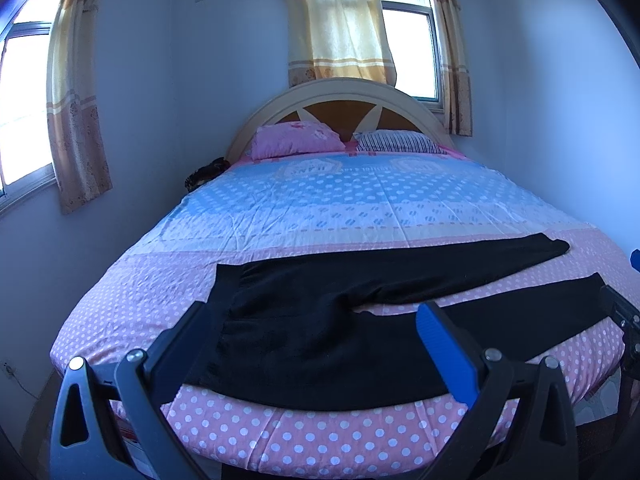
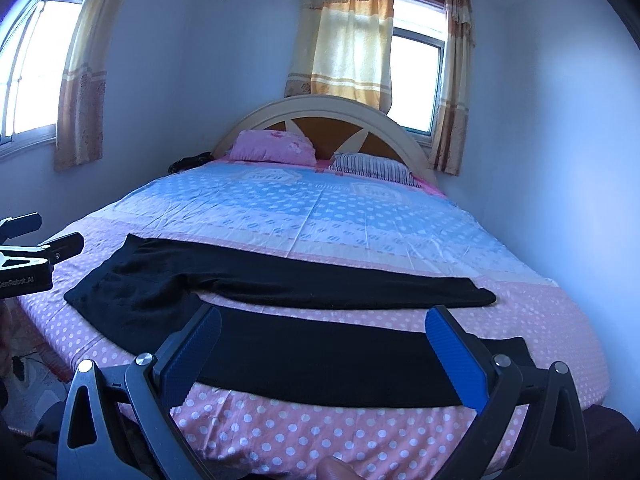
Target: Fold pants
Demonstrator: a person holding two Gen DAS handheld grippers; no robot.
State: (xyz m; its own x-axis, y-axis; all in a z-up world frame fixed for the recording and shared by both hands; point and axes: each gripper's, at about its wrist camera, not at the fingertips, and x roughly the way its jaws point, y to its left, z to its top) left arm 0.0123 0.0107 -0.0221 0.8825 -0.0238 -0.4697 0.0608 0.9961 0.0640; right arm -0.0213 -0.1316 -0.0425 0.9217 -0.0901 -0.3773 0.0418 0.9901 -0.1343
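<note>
Black pants lie flat across the foot of the bed, waist at the left, both legs spread apart toward the right. My left gripper hovers open over the waist and crotch end, nothing between its fingers. My right gripper stands open above the near leg, with its blue pads wide apart. In the left wrist view the right gripper's tip shows by the near leg's cuff. The left gripper appears at the left edge of the right wrist view, beside the waist.
The bed has a pink and blue dotted cover. A pink pillow and a striped pillow rest against the curved headboard. Walls close in on both sides. Curtained windows stand behind. A fingertip shows at the bottom.
</note>
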